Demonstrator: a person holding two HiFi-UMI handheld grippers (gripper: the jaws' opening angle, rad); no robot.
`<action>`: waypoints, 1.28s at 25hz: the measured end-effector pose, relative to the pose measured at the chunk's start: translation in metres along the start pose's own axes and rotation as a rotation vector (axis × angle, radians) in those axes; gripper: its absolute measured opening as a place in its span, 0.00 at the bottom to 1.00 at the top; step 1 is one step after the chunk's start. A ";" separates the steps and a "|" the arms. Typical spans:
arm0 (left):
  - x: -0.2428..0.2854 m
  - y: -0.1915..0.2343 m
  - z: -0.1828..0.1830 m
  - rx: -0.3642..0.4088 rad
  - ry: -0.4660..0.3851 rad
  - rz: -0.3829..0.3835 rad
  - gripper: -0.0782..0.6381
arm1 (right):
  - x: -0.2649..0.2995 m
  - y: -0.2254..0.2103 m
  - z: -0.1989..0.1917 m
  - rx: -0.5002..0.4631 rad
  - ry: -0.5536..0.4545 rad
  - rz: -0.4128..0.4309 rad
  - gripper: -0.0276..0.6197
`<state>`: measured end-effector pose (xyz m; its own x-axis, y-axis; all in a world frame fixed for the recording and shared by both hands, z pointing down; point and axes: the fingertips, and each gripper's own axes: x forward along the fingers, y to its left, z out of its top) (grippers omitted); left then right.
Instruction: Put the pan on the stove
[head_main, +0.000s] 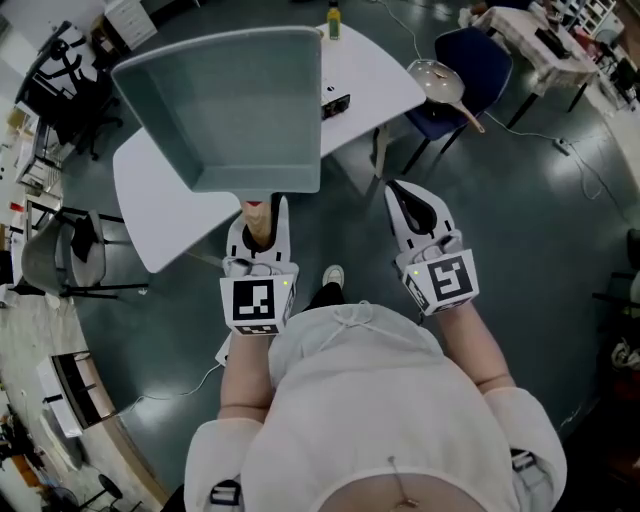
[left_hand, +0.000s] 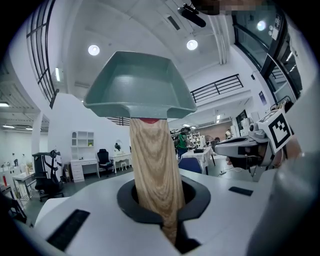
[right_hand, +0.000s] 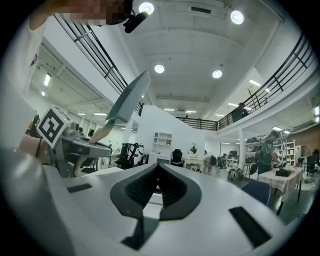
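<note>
A square grey-green pan (head_main: 225, 105) with a pale wooden handle (left_hand: 152, 165) is held up in the air, above the white table (head_main: 370, 75). My left gripper (head_main: 258, 235) is shut on the handle, and the pan bowl (left_hand: 140, 85) rises straight ahead of its jaws. My right gripper (head_main: 410, 205) hovers beside it to the right, jaws shut with nothing between them. In the right gripper view (right_hand: 156, 187) the pan (right_hand: 129, 100) shows edge-on at the upper left, above the left gripper (right_hand: 80, 147). No stove is recognisable in these views.
On the table lie a small black device (head_main: 336, 105) and a bottle (head_main: 333, 20) at the far edge. A blue chair (head_main: 470, 70) behind the table carries a round glass-lidded pan (head_main: 440, 80). Office chairs and desks ring the dark floor.
</note>
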<state>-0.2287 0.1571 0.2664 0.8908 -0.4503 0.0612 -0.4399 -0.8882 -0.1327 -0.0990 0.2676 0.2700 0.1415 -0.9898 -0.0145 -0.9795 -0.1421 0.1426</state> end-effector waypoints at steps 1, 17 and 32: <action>0.016 0.011 0.001 -0.008 -0.003 -0.004 0.15 | 0.018 -0.007 0.001 -0.010 0.001 -0.002 0.05; 0.200 0.144 -0.034 -0.098 0.060 -0.001 0.15 | 0.244 -0.076 -0.031 0.013 0.052 0.025 0.05; 0.271 0.164 -0.077 -0.182 0.194 0.274 0.15 | 0.364 -0.121 -0.066 0.042 0.034 0.370 0.05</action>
<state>-0.0683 -0.1173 0.3371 0.7069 -0.6665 0.2367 -0.6872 -0.7265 0.0065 0.0807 -0.0755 0.3125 -0.2190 -0.9737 0.0633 -0.9702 0.2242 0.0917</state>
